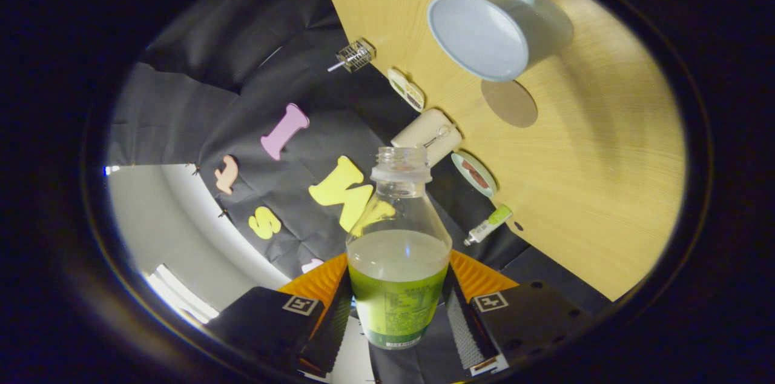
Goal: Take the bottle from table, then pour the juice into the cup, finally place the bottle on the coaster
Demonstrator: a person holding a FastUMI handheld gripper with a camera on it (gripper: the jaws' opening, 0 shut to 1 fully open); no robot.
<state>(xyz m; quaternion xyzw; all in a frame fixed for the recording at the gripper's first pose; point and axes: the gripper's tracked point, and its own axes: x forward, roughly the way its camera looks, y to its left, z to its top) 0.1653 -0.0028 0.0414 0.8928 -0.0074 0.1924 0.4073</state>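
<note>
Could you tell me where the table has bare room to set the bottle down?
With the tongs shut on the bottle, the table is bare beyond the cup and coaster. Its wall edge is crowded: small rack, pouch, dish, tube.

The hand-held gripper (396,311) is rolled sideways, fingers clamped inward.

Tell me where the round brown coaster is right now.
The round brown coaster lies flat on the wooden table, beside the pale blue cup, well beyond the clear bottle clamped between the gripper fingers.
</note>
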